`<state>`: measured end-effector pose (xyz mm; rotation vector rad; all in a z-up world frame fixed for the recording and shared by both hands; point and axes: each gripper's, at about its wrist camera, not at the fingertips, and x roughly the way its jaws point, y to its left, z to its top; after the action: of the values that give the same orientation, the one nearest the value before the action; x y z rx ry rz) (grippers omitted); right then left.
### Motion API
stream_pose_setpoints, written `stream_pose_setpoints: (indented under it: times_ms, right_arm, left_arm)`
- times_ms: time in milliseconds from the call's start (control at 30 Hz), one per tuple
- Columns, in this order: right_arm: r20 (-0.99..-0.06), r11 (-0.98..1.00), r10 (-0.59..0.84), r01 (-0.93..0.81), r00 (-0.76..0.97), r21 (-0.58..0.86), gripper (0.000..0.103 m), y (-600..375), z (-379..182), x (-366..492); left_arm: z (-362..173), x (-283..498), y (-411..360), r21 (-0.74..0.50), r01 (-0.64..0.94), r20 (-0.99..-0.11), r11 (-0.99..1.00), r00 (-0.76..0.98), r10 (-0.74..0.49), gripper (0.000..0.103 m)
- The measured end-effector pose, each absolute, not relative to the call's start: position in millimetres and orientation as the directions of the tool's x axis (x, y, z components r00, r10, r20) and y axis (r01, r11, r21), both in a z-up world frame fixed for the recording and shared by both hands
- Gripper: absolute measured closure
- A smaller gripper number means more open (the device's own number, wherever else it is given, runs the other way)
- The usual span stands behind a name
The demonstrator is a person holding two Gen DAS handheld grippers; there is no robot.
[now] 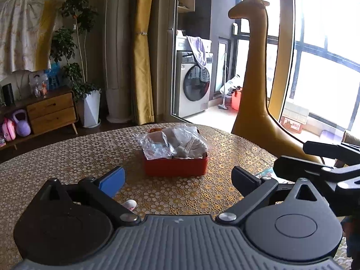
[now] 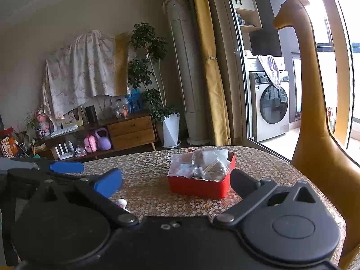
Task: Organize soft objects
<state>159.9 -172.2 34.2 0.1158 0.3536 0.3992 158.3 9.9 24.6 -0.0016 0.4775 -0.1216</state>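
Red bin (image 1: 175, 167) sat mid-desk, filled with clear plastic bags (image 1: 173, 142) of soft items, possibly cotton swabs. Left gripper (image 1: 177, 181) and right gripper (image 2: 176, 183) both hung short of it, jaws wide apart, nothing between them. Small white object (image 1: 130, 204) lay on patterned desk (image 1: 67, 155) near left gripper.

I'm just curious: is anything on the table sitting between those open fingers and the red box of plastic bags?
Nothing visible is. Bare tablecloth lies between both open grippers, left and right, and the red box. A small white thing sits low and off to the side.
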Motion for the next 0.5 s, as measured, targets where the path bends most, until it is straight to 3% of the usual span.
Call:
stream_pose_setpoints:
  times_ms: [500]
  right_arm:
    - [-0.285,0.925,0.376,-0.336,0.882,0.179,0.000,-170,37,141]
  left_arm:
    - [31,128,13,-0.053,0.095,-0.426,0.994,0.898,-0.108,0.001]
